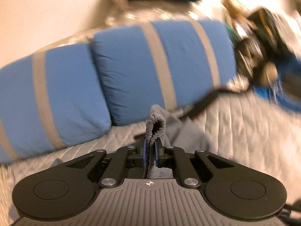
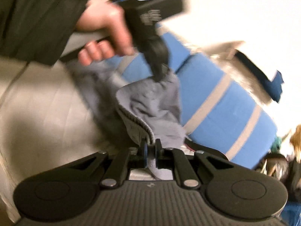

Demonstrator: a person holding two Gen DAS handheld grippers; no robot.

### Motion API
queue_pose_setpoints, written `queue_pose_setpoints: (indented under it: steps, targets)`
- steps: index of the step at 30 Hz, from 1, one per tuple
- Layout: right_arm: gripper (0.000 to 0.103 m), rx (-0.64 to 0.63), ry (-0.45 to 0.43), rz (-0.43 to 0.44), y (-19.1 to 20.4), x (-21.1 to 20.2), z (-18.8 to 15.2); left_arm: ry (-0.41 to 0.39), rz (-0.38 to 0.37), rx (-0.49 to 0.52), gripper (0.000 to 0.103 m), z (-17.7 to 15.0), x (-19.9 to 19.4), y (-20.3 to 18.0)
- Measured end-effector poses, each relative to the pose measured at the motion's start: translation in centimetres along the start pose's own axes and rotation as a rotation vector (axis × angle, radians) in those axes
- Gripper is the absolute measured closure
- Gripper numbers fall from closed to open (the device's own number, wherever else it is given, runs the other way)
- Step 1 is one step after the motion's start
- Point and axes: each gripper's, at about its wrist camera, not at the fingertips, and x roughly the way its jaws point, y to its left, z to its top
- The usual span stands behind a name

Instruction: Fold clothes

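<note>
The left claw (image 1: 150,149) and the right claw (image 2: 150,150) each grasp an edge of the grey knitted garment (image 2: 150,101). Seen from the right wrist, it stretches toward 12 o'clock between them, above the quilted bed (image 1: 235,124).

The right claw (image 2: 150,151) is clamped on the ribbed hem of a grey garment (image 2: 150,105), which runs up toward twelve o'clock to the left claw (image 2: 160,73), pinching its far edge. A hand (image 2: 105,30) in a dark sleeve (image 2: 37,18) grips that claw's handle at eleven o'clock. Blue pillows (image 2: 225,109) with grey stripes lie at two o'clock on the pale bed (image 2: 47,103).
</note>
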Motion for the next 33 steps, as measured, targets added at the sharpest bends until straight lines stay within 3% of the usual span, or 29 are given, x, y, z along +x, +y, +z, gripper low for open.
queue_pose_setpoints:
  steps: [7,13,19,25,33]
  targets:
    - [0.096,0.39,-0.075,-0.022,-9.7,-5.2,2.6,-0.107,0.003,-0.192,0.096,8.4,-6.0,1.4]
    - [0.096,0.634,-0.147,-0.036,-17.9,-12.1,2.9,-0.249,0.054,-0.175,0.096,17.6,-10.5,-3.4]
    - [0.096,0.787,-0.133,-0.089,-24.4,-14.3,1.0,-0.331,-0.002,-0.132,0.096,24.0,-11.9,-10.6]
    - [0.097,0.945,-0.051,-0.125,-28.1,-14.7,-4.8,-0.312,-0.039,-0.056,0.096,25.1,-7.5,-18.8]
    - [0.097,1.142,0.123,-0.151,-30.1,-10.9,-14.3,-0.169,-0.086,0.029,0.096,21.1,3.4,-26.3]
